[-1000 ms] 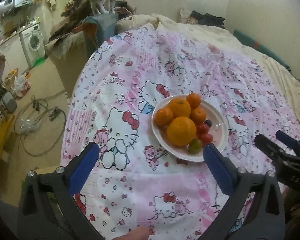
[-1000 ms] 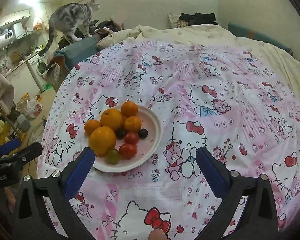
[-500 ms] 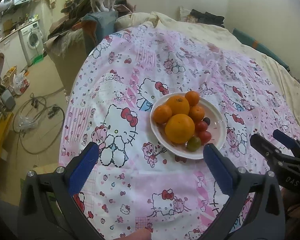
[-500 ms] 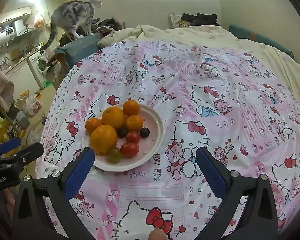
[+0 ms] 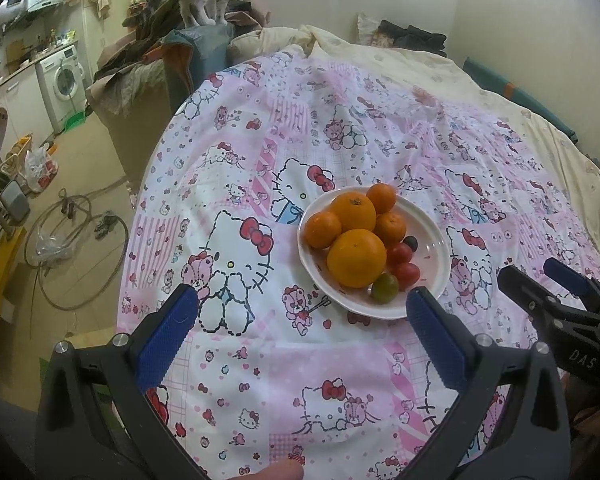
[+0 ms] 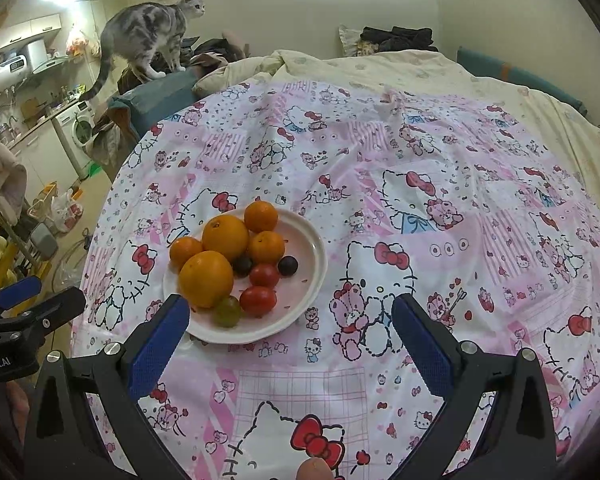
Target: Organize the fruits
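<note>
Left wrist view: the left gripper [image 5: 300, 320] hangs above the pink patterned sheet [image 5: 228, 184] with its blue fingers [image 5: 166, 340] spread wide, nothing between them; the white plate [image 5: 436, 248] lies just ahead toward the right finger, heaped with oranges [image 5: 356, 258], red tomatoes [image 5: 406, 272] and one green tomato [image 5: 385, 288] — the right gripper [image 5: 540, 280] shows at the right edge, parted.

Right wrist view: the right gripper [image 6: 290, 324] is likewise wide apart and empty; the plate [image 6: 308, 276] sits by its left finger [image 6: 160, 344]; a grey cat [image 6: 148, 36] stands beyond the bed.
</note>
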The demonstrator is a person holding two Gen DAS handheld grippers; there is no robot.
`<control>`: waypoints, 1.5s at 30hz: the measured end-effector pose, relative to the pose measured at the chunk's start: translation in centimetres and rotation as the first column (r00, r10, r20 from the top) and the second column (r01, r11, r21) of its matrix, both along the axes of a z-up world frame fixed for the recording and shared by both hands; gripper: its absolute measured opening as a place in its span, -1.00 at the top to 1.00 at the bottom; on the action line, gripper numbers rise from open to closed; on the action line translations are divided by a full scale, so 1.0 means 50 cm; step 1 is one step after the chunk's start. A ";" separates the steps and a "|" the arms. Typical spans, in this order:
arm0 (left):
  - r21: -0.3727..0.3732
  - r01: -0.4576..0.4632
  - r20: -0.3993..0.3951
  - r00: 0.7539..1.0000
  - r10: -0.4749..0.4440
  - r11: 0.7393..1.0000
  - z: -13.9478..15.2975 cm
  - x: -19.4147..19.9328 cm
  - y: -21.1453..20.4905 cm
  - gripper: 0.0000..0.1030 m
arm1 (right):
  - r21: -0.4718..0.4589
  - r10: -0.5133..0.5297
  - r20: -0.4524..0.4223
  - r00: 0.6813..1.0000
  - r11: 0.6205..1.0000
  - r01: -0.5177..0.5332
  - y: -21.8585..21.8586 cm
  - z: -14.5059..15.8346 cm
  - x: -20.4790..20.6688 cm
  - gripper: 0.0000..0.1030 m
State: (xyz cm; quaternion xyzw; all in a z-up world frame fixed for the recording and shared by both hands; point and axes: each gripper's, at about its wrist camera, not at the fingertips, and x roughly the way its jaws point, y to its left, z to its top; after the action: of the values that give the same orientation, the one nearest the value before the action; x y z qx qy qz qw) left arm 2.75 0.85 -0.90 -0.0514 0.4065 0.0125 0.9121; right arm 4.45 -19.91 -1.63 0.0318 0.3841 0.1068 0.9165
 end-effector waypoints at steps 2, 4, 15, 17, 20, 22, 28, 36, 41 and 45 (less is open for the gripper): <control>0.000 -0.001 -0.001 1.000 0.001 1.000 -0.001 0.000 0.000 -0.99 | -0.003 0.001 0.000 1.000 1.000 -0.001 0.000 0.000 0.000 -1.00; 0.007 -0.004 -0.005 1.000 0.004 1.000 0.000 0.001 -0.001 -0.99 | -0.006 0.001 0.002 1.000 1.000 -0.001 0.000 0.000 0.000 -1.00; 0.007 -0.008 -0.008 1.000 0.008 1.000 0.002 0.003 0.004 -0.99 | -0.025 0.010 0.004 1.000 1.000 -0.010 0.007 -0.001 -0.003 -1.00; 0.008 -0.010 -0.007 1.000 0.010 1.000 0.001 0.002 0.003 -0.99 | -0.029 0.009 0.004 1.000 1.000 -0.009 0.007 -0.001 -0.003 -1.00; 0.012 -0.016 -0.006 1.000 0.016 1.000 0.000 0.002 0.005 -0.99 | -0.030 0.010 0.004 1.000 1.000 -0.010 0.011 -0.003 -0.002 -1.00; 0.015 -0.018 -0.008 1.000 0.018 1.000 -0.001 0.002 0.005 -0.99 | -0.029 0.011 0.004 1.000 1.000 -0.011 0.010 -0.003 -0.002 -1.00; 0.016 -0.019 -0.010 1.000 0.020 1.000 -0.003 0.003 0.006 -0.99 | -0.022 0.014 -0.001 1.000 1.000 -0.014 0.011 -0.006 -0.001 -1.00; 0.021 -0.023 -0.021 1.000 0.024 1.000 -0.009 0.001 0.006 -0.99 | -0.022 0.014 -0.004 1.000 1.000 -0.014 0.011 -0.005 0.000 -1.00; 0.021 -0.031 -0.033 0.999 0.032 0.999 -0.013 0.004 0.009 -0.99 | -0.012 0.011 -0.013 1.000 1.000 -0.011 0.008 -0.006 0.001 -1.00; 0.043 -0.034 -0.040 0.999 0.036 0.999 -0.018 0.003 0.005 -0.99 | -0.007 0.009 -0.014 1.000 1.000 -0.009 0.005 -0.005 0.002 -1.00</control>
State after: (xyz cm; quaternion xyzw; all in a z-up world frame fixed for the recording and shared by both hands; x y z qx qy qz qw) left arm 2.92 1.08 -1.79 -0.0390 0.4235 0.0380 0.9043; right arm 4.56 -19.68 -1.85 0.0276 0.3909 0.1093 0.9135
